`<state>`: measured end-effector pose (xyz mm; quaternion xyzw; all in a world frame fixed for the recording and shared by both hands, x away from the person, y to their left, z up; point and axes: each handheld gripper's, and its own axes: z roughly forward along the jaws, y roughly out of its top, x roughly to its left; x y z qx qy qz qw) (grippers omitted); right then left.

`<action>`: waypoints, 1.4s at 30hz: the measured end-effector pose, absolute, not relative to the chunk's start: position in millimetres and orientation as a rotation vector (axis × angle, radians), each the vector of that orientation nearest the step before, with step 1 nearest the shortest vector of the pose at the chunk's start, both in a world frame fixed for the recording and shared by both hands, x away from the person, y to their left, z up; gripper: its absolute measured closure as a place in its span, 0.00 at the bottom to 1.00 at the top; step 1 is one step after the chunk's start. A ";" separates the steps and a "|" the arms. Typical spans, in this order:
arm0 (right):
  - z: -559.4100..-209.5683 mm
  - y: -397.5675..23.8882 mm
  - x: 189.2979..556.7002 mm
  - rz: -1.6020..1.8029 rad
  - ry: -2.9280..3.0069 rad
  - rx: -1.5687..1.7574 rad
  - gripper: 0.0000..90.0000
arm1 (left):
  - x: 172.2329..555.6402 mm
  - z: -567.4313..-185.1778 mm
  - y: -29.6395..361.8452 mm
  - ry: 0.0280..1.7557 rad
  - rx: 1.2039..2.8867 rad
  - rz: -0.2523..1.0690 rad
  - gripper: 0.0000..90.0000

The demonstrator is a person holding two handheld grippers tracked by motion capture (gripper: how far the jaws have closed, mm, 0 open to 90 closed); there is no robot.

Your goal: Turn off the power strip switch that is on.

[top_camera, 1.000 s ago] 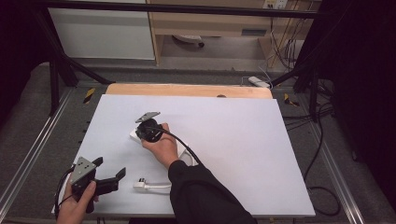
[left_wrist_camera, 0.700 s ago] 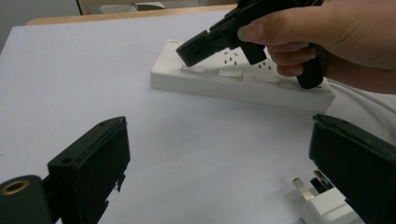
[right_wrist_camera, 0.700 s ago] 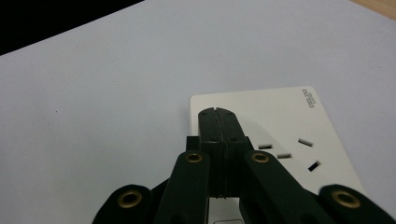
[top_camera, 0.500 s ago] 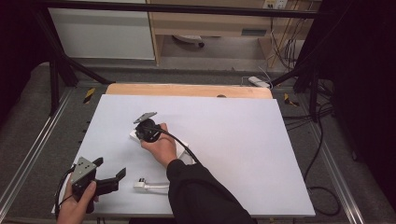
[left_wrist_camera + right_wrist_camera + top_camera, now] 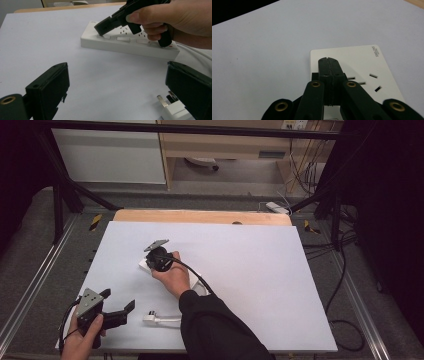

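The right gripper (image 5: 152, 261), jaws clenched empty, pressed on the power strip (image 5: 130, 42) at frame centre-left. The left gripper (image 5: 117, 312) stood released. Downward pressure should have stayed square on the switch.

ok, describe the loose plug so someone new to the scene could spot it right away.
Start at the white table and go to its near edge, between the person's two arms. The plug lies flat there, just right of the open left hand-held gripper. Unlike the long white power strip farther back, it is a small white block with bare metal prongs and a short cord.
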<state>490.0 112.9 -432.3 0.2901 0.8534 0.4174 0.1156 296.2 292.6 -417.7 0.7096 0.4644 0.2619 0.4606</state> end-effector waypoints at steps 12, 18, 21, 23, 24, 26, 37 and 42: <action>-432.5 112.6 490.9 1.228 2.499 0.857 1.00 | 296.1 -417.7 292.6 1.143 1.746 0.644 0.06; -432.7 113.0 490.7 1.221 2.487 0.856 1.00 | 296.0 -417.7 292.4 1.143 1.745 0.645 0.06; -433.0 113.3 490.5 1.217 2.486 0.852 1.00 | 296.1 -417.8 292.5 1.142 1.747 0.646 0.06; -433.1 113.3 490.6 1.219 2.485 0.853 1.00 | 295.9 -417.3 292.9 1.141 1.744 0.647 0.06; -432.9 113.6 490.5 1.215 2.484 0.856 1.00 | 295.7 -417.0 293.2 1.141 1.740 0.646 0.06; -433.3 113.8 490.4 1.213 2.485 0.850 1.00 | 295.7 -417.0 293.5 1.145 1.737 0.647 0.06; -428.3 112.0 487.1 1.228 2.475 0.845 1.00 | 296.3 -417.5 293.3 1.141 1.744 0.647 0.06; -414.6 107.6 480.1 1.266 2.461 0.806 1.00 | 296.1 -417.3 293.2 1.145 1.744 0.652 0.06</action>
